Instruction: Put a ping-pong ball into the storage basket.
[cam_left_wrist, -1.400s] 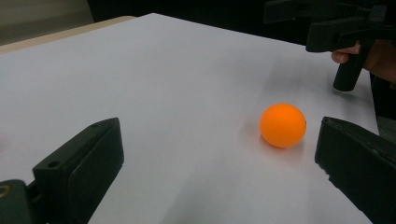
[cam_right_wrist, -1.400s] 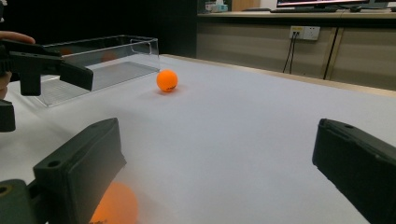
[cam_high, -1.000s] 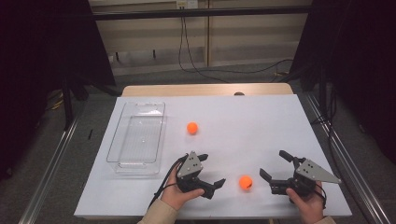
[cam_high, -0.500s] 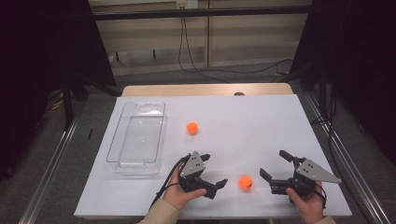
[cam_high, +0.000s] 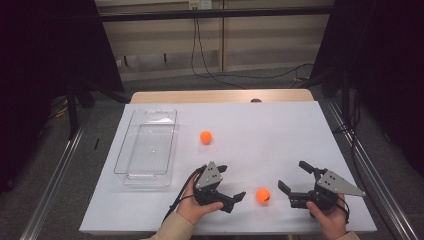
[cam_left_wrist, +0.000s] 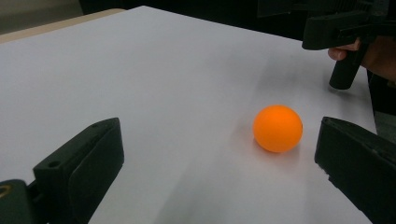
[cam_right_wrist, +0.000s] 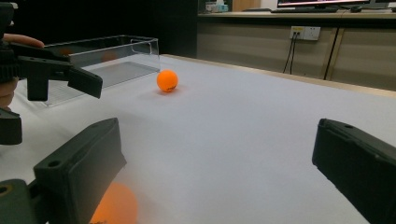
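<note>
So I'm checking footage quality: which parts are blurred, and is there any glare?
Right gripper view: the near orange ball is an out-of-focus smear behind a jaw; the far orange ball is sharp. Left gripper view: soft shadow streaks on the white table. High view: dark surroundings, no glare.

We log one change over the last second: the left tongs (cam_high: 231, 183) sit slightly nearer the near orange ball (cam_high: 263, 195) than before, their lower jaw tip edging toward it. Jaws stay spread, and in the left gripper view the ball (cam_left_wrist: 278, 128) lies just inside the right-hand jaw, untouched.
</note>
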